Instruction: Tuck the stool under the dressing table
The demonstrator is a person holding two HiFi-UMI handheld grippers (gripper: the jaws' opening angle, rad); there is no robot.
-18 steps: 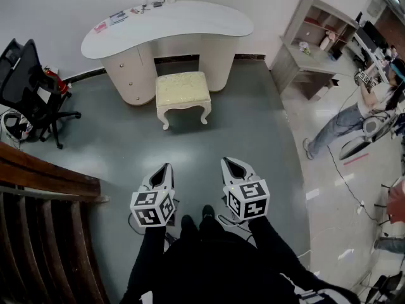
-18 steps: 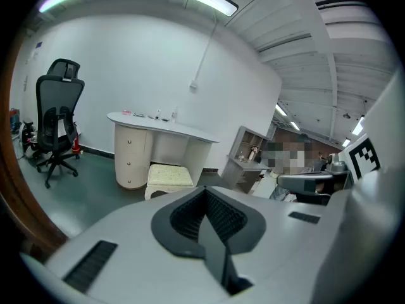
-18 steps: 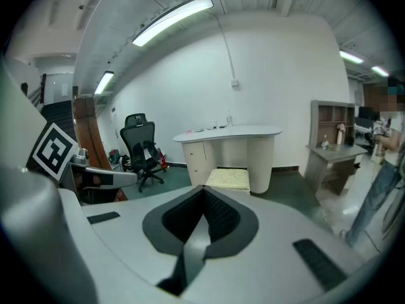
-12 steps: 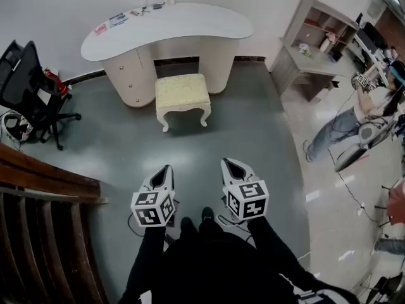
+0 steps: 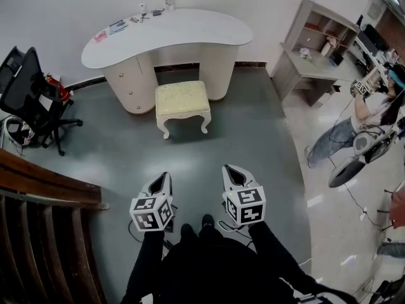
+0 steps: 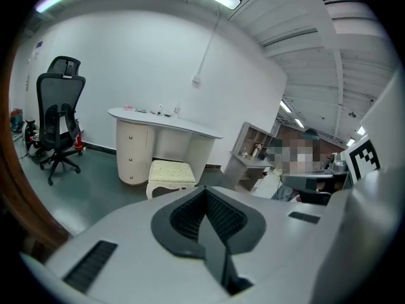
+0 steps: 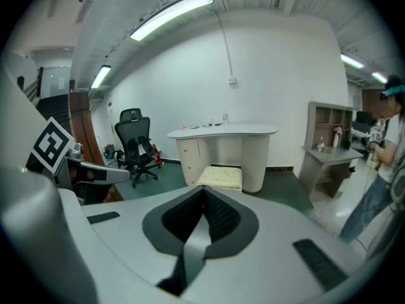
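**Approach phase: stool not yet tucked, both grippers empty.**

The stool [image 5: 182, 100] stands on the grey floor [image 5: 247, 132] just in front of the kneehole of the dressing table [image 5: 190, 27], with its cushioned seat out in the open. We stand well back from it. The left gripper [image 5: 165, 177] and right gripper [image 5: 228, 170] hang side by side, far from the stool. The left fingers [image 6: 223, 215] are pressed together with nothing between them; the right fingers [image 7: 218, 217] are likewise closed and touch nothing. Our judgement: we should walk in centred on the kneehole and set one gripper at each near corner of the seat. Pushing low and evenly should slide the stool straight between the pedestals without skewing or tipping.
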